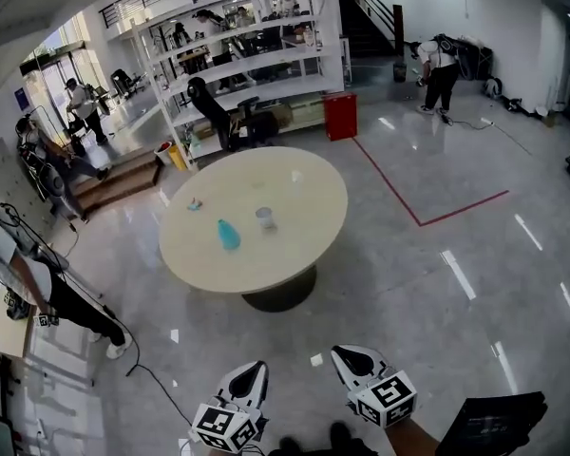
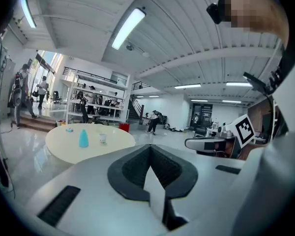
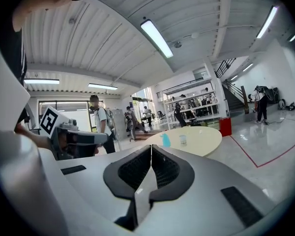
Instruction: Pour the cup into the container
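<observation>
Nearest us in the head view, the left gripper (image 1: 250, 376) and right gripper (image 1: 353, 357) sit low in the frame, side by side and pointing toward the round table (image 1: 294, 245), which is well apart from both. The cup (image 1: 265, 218) stands near the table's middle, with the blue container (image 1: 228, 235) just beside it to the left.

In the left gripper view, the left gripper's (image 2: 150, 167) jaws are pressed together on nothing. The cup (image 2: 103, 138) looks upright, long axis vertical and mouth up. The container (image 2: 83, 138) is upright too, narrowing toward its top.

In the right gripper view, the right gripper's (image 3: 151, 168) jaws are likewise closed and empty, with the cup (image 3: 182, 139) and container (image 3: 165, 140) far ahead.

We judge this to be the approach. We should spread one gripper's jaws before arriving, come in level at the cup's mid-wall, and keep the cup upright until it is over the container.
</observation>
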{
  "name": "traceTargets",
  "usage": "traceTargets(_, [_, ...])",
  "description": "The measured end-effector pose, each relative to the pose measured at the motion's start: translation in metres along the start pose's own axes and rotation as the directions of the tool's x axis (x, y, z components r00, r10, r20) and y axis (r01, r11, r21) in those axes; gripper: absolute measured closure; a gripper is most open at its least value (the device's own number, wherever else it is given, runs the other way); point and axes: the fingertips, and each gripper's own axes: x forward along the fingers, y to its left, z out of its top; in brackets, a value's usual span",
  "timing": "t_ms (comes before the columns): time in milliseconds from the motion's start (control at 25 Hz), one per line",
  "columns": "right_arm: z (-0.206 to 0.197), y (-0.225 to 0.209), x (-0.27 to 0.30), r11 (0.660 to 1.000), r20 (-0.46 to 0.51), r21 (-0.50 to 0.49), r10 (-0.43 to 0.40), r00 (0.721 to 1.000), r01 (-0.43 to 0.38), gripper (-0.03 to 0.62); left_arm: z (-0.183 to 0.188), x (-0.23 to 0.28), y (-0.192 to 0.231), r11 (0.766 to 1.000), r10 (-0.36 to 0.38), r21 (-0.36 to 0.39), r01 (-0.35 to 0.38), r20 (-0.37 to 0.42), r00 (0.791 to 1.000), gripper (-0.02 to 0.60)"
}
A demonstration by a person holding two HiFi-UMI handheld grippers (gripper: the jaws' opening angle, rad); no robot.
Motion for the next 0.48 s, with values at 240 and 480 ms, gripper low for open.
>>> traceTargets(240, [-0.003,0.03,-0.025,0.999,0.012,-0.038,0.01,1.0,-0.01,0.586,-0.016,-0.045,-0.013,0.999,0.037,-0.023,-0.036,0.005,0.999,0.592])
traceTargets(480, [-0.015,0.083,-0.04,0.996,-0.001,-0.092,0.006,1.0,-0.006,0.586,-0.031,-0.111,-0.004,0.997,0.064,-0.049,-0.061,0.067,0.996,0.592])
